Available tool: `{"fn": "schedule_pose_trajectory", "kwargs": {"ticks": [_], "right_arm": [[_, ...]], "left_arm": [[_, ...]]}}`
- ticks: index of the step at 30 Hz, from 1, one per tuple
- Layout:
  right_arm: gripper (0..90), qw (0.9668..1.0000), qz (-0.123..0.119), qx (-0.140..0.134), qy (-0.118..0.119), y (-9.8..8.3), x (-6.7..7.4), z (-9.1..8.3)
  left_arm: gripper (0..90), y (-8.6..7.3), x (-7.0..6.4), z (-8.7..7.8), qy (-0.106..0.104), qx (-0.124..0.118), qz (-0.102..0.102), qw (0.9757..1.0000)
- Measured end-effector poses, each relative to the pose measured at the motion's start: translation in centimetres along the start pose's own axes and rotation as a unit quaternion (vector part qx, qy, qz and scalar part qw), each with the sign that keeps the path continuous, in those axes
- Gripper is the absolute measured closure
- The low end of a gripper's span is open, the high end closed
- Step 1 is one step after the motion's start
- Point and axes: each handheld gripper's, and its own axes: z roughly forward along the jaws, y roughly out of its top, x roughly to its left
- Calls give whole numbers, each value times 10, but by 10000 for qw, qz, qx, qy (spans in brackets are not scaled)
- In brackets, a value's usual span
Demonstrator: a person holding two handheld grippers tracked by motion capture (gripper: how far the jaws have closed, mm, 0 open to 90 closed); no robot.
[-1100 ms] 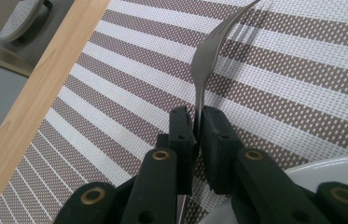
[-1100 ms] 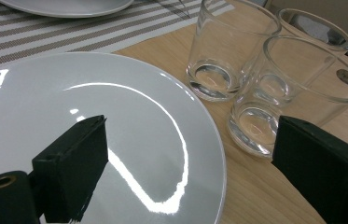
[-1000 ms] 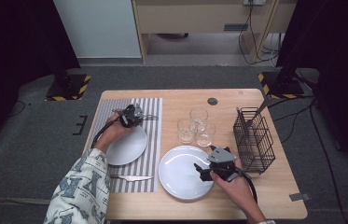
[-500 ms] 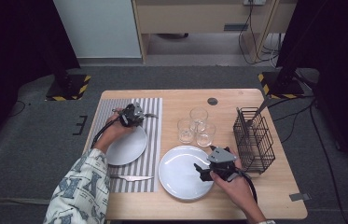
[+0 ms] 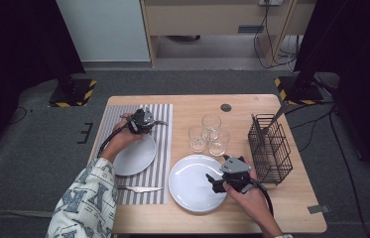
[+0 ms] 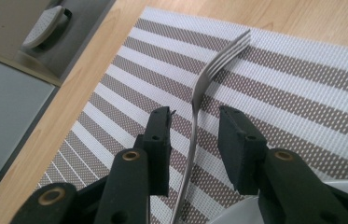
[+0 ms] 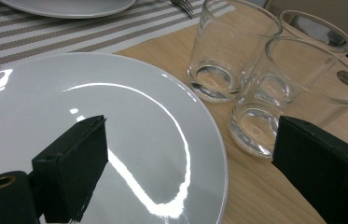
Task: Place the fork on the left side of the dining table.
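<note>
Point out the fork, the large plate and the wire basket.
fork (image 6: 198, 88): left gripper view, on its neck below the tines.
large plate (image 5: 192, 184): high view, on its bare middle.
wire basket (image 5: 271, 148): high view, on its near wall.

Wooden bench (image 5: 281, 208) carries striped placemat (image 5: 165, 121) at left, large white plate (image 5: 190, 186) near front middle, three glasses (image 5: 208, 135) clustered behind it, black wire basket (image 5: 270, 148) at right. Small dark disc (image 5: 226, 107) near far edge. Small grey tag (image 5: 318, 209) at front right corner.

Lab or studio: black curtains (image 5: 19, 44), hazard-striped stand bases (image 5: 73, 91), floor cables (image 5: 272, 47)
</note>
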Motion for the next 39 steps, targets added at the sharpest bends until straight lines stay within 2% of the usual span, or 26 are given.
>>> {"fn": "schedule_pose_trajectory", "kwargs": {"ticks": [4, 12, 20, 24, 35, 39], "right_arm": [[102, 10000, 36, -6, -4, 0, 0, -1], [102, 10000, 24, 12, 9, 0, 0, 0], [102, 10000, 25, 21, 9, 0, 0, 0], [102, 10000, 30, 15, 13, 0, -1, 0], [102, 10000, 47, 17, 13, 0, -2, 0], [102, 10000, 41, 19, 21, 0, -2, 0]], "left_arm": [[650, 2, 0, -2, -11, -60, -63, 10000], [634, 3, -5, 3, -22, -56, -51, 10000], [627, 5, -8, 13, 23, 10, -66, 10000], [623, 6, -8, 19, 24, 93, -135, 9999], [640, 2, -7, 24, -62, 194, -231, 9995], [680, 1, -7, 23, -144, 207, -247, 9994]]}}
